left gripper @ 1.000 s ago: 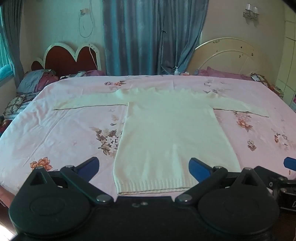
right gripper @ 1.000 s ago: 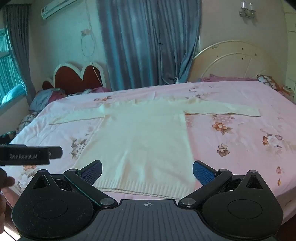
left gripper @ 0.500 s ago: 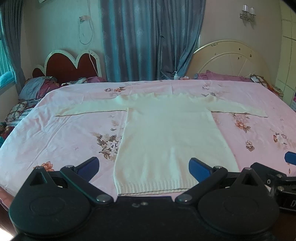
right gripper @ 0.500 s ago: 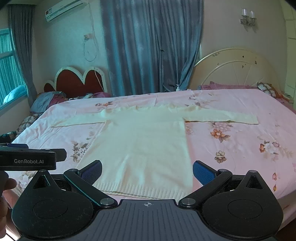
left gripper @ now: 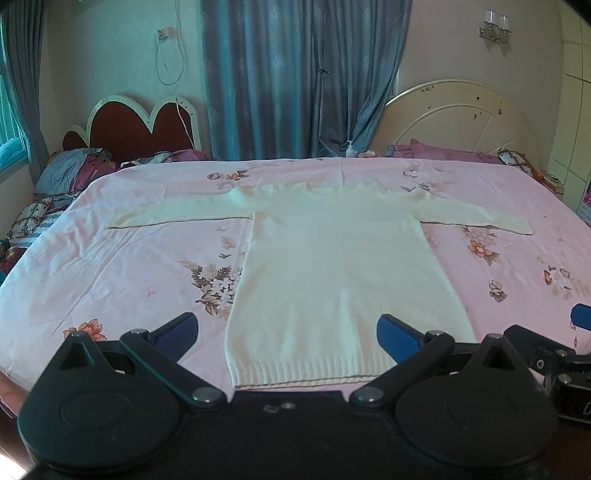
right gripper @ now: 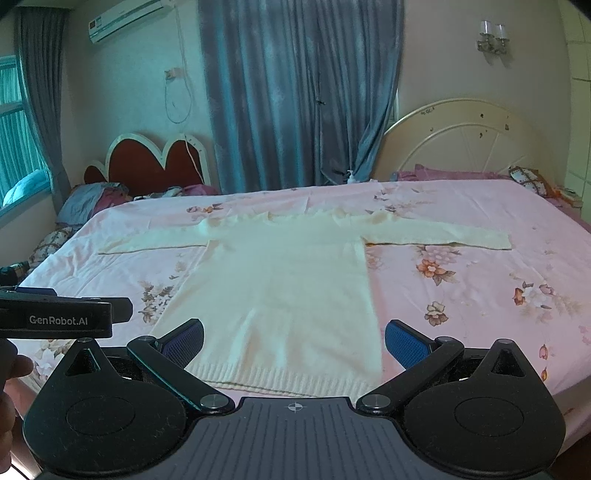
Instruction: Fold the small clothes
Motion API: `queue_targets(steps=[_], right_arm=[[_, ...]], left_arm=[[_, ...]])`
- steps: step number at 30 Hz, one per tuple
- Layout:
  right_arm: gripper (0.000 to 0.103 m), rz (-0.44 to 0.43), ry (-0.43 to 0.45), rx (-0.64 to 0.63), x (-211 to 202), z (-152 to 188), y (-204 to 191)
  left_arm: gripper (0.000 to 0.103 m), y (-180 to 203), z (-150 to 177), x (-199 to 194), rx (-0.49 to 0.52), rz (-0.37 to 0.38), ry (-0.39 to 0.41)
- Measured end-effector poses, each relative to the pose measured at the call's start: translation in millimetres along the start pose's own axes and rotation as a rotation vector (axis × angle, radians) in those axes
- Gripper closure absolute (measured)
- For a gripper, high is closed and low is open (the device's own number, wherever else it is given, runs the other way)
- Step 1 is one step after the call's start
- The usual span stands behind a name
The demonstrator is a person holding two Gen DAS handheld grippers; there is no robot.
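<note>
cream sweater (left gripper: 332, 266) on a pink floral bedsheet (left gripper: 129, 266); grey-blue curtains (left gripper: 295, 74) at upper centre (red headboard (left gripper: 136, 129) at left); blue gripper pads (right gripper: 184, 341).

Home bedroom, pink floral bedsheet (left gripper: 129, 258) ahead, two headboards (right gripper: 147, 162) behind, blue curtains (right gripper: 295, 92), wall air conditioner (right gripper: 125, 16) upper left.

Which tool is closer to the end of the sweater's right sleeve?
Right. The right tool hangs open over the sweater's hem, toward that sleeve end; the left tool sits further left.
</note>
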State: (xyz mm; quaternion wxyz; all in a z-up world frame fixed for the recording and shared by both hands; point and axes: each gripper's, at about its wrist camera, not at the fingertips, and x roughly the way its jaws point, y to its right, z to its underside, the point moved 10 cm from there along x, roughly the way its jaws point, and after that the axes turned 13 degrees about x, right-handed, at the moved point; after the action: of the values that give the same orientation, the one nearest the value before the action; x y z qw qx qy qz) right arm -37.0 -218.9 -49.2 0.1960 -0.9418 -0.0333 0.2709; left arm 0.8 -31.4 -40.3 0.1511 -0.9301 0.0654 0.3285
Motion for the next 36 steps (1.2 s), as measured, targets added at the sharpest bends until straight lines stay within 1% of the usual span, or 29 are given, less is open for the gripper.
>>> queue_targets(steps=[24,36], right_arm=[[0.000,-0.008,0.003,-0.006,5,1,-8],[0.000,-0.011,0.000,-0.007,7,4,-11]], left_arm=[[0.000,-7,0,3,-0.014,-0.008,-0.005],[0.000,-19,5,2,-0.024,-0.013,-0.008]])
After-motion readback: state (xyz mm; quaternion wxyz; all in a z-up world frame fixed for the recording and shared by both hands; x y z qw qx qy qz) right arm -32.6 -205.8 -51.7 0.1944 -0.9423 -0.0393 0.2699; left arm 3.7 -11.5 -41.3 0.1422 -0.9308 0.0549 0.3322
